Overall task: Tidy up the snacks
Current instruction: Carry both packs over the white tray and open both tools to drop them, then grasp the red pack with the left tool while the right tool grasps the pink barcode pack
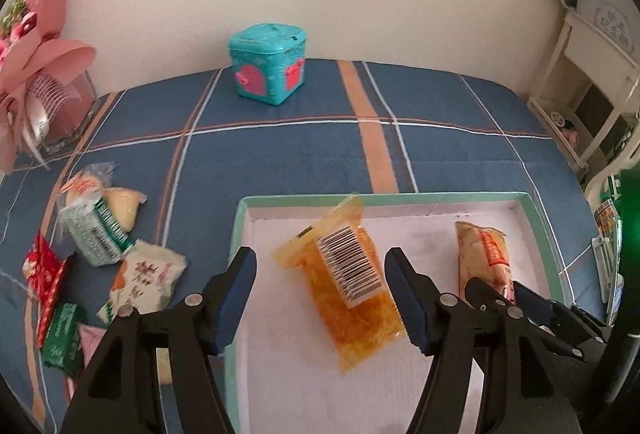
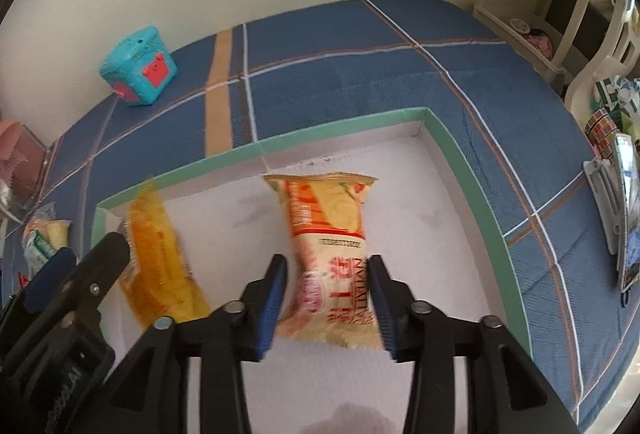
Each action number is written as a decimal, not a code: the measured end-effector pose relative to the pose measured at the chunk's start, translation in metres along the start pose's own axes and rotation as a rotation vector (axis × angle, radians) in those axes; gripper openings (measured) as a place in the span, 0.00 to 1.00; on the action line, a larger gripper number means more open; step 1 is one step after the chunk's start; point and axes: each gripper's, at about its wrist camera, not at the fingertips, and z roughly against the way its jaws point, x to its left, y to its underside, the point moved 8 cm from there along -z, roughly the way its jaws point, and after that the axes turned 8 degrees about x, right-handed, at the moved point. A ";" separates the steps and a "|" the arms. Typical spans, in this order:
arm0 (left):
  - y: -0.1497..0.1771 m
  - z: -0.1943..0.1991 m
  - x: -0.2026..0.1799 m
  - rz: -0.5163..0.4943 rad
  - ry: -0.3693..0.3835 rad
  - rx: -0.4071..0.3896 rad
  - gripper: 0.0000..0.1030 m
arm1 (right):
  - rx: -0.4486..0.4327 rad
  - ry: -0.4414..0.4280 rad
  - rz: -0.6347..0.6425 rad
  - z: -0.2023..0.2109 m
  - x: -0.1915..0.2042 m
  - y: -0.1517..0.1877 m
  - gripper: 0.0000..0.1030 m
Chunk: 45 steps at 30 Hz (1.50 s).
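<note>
A shallow box [image 1: 240, 230] with a green rim and a white floor sits on a bed with a blue plaid cover [image 1: 304, 157].

Two snack packs lie inside the box. One is an orange see-through pack [image 1: 344, 286] with a white barcode sticker on top. It lies on the white floor, a bit crooked. The left gripper [image 1: 320, 294] hangs over it with its jaws spread wide. The blue pads [image 1: 240, 298] are on each side of the pack and do not touch it. The pack is let go.

The other is a cream and orange pack [image 2: 332, 254] with red writing. It lies flat on the floor of the box, to the right of the orange one, with white floor between them. The right gripper [image 2: 328, 298] is over its near end. The jaws are apart, one blue pad just beside each edge of the pack. The pack is full width and does not look squeezed, so it seems to be let go too.

More snacks wait on the cover, left of the box. There is a green and white pack [image 1: 94, 234], a pale round cup [image 1: 124, 207], a white pack [image 1: 148, 278], a red pack [image 1: 42, 266] and a small green pack [image 1: 62, 334]. They lie close in a loose pile.

A teal toy box [image 1: 268, 63] with pink patches stands far back by the wall. A pink paper bouquet [image 1: 36, 61] is at the far left, and a white shelf [image 1: 584, 93] is at the far right.
</note>
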 end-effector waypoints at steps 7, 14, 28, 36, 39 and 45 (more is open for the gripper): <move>0.009 0.022 0.033 0.086 -0.027 0.035 0.66 | -0.013 -0.016 0.011 0.017 0.006 0.015 0.77; 0.030 0.041 0.080 0.171 -0.076 0.060 0.84 | 0.010 -0.030 0.044 0.023 0.017 0.042 0.97; 0.080 0.078 0.155 0.253 -0.184 0.024 0.95 | -0.057 -0.108 0.129 0.054 0.052 0.083 1.00; 0.103 0.093 0.178 0.276 -0.189 -0.006 0.96 | -0.071 -0.155 0.136 0.066 0.069 0.102 1.00; 0.107 0.097 0.188 0.288 -0.193 -0.019 0.96 | -0.068 -0.172 0.147 0.067 0.075 0.109 1.00; 0.115 0.102 0.210 0.350 -0.139 -0.009 0.96 | -0.048 -0.206 0.152 0.067 0.089 0.116 1.00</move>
